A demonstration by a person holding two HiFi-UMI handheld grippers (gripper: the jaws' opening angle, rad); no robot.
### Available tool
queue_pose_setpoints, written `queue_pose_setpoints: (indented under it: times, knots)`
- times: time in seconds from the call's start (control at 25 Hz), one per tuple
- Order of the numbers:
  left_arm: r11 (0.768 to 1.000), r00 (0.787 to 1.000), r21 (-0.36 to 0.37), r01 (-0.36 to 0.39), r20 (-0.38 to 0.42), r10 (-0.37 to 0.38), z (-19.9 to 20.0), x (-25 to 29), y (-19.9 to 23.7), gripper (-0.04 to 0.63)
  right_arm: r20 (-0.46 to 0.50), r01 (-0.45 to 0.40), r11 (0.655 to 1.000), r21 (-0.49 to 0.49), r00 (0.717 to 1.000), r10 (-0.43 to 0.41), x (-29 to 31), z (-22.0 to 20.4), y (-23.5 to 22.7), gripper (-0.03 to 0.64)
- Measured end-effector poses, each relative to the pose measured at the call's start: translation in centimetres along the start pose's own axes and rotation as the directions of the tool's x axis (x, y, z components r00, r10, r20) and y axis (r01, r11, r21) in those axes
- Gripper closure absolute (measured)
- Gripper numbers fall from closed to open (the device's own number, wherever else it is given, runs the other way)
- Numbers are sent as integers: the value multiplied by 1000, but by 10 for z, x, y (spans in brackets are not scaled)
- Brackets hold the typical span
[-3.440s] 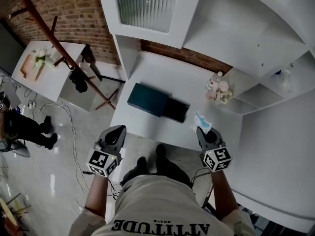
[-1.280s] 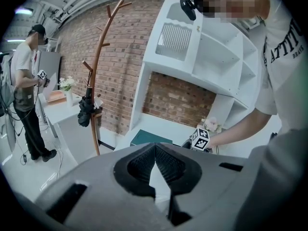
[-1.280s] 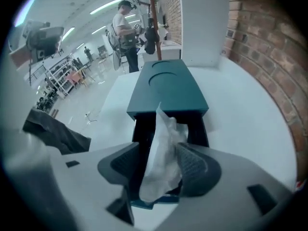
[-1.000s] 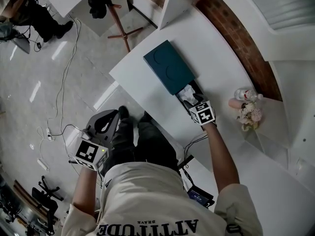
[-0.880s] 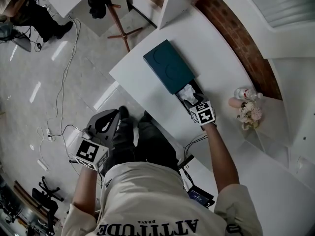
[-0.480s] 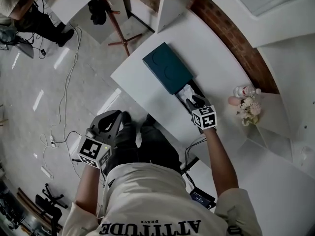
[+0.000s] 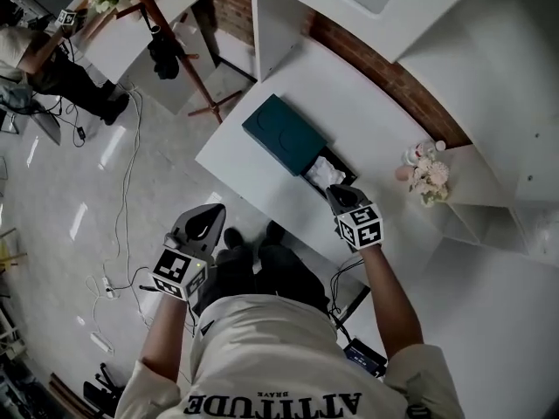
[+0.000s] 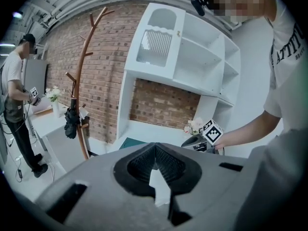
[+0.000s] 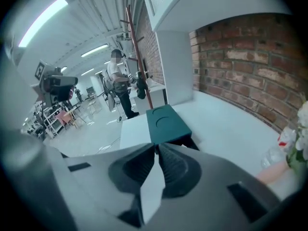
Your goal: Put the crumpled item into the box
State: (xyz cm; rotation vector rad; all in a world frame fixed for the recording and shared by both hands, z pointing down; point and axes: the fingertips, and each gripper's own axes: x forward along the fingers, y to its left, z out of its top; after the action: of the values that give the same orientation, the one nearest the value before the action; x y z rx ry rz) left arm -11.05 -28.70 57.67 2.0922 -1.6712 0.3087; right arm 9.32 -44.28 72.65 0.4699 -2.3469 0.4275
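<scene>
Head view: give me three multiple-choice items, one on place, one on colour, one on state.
1. Where is the crumpled item?
A) in the open tray of the box
B) on the bare table
C) on the floor
2. What colour is the box's cover?
A) red
B) dark teal
C) yellow
3. The fingers of the right gripper are:
A) wide apart
B) shut on the crumpled item
C) shut, empty
1A: it lies white in the tray. 2B: the cover looks dark teal. 3C: the fingers have just been closing and meet with nothing between them.

In right gripper view, box (image 9: 166, 124) nr end hidden behind jaws; contents unseen.
</scene>
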Motion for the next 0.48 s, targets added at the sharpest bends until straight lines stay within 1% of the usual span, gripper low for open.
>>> queue_pose_setpoints:
  times: [0.12,0.28,0.48]
  knots:
    - [999,1000,24,28,11,-29,8,-1,-8,569,56,9,1000,27,998,-11,-21,9,8,575]
    - [997,997,42,66,24,-67,12,-6,-16,569,115,37,999,37,993,-41,-49,16,23,580]
    - [989,991,76,129,37,-132,5,-19,-22,569,156,96,995,41,983,-101,-73,14,49,580]
